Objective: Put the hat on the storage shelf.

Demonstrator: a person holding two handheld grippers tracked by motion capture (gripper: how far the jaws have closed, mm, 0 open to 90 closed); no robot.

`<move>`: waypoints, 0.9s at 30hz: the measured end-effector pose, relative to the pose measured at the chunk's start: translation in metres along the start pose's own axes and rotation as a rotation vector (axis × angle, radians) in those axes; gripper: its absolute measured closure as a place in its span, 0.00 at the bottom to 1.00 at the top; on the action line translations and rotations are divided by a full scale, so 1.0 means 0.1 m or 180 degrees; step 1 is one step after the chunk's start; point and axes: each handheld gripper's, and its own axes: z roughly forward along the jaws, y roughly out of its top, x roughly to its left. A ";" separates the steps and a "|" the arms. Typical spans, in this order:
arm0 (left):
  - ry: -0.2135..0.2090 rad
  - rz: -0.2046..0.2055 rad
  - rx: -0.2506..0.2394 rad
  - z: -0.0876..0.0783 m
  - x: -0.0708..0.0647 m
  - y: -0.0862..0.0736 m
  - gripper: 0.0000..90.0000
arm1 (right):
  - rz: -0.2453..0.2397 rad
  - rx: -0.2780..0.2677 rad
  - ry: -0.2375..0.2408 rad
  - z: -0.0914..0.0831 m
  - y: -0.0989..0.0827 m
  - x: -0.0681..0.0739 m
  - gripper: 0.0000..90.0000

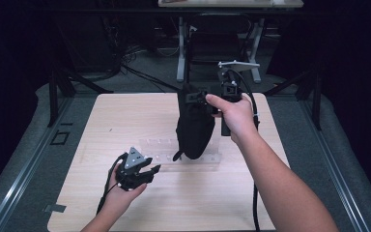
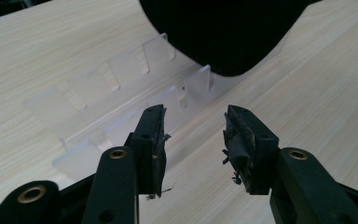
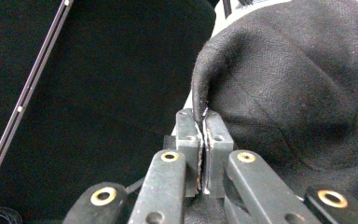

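Right gripper (image 1: 196, 98): raised over the table's middle, clamped on the top edge of a black cloth (image 1: 193, 131)
Cloth: hangs down, its lower end over a clear plastic rack (image 1: 160, 150)
Left gripper (image 1: 150, 168): low, near the table's (image 1: 101, 116) front, jaws apart, nothing between them

A black fabric cap (image 1: 194, 128) is held up over the middle of the table, hanging crown-down. Its edge is pinched at the top, and its rounded lower end is seen just above a clear plastic rack (image 1: 164, 150).
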 end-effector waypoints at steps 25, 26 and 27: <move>0.0011 0.0434 -0.0051 0.18 -0.38 0.37 0.92 | -0.0028 -0.0038 0.0000 0.06 -0.01 0.04 0.97; 0.0025 0.0453 -0.0043 0.18 -0.38 0.37 0.93 | -0.0032 -0.0037 0.0000 0.06 -0.01 0.04 0.96; 0.0031 0.0460 -0.0040 0.18 -0.38 0.37 0.93 | -0.0034 -0.0035 0.0008 0.06 -0.01 0.04 0.96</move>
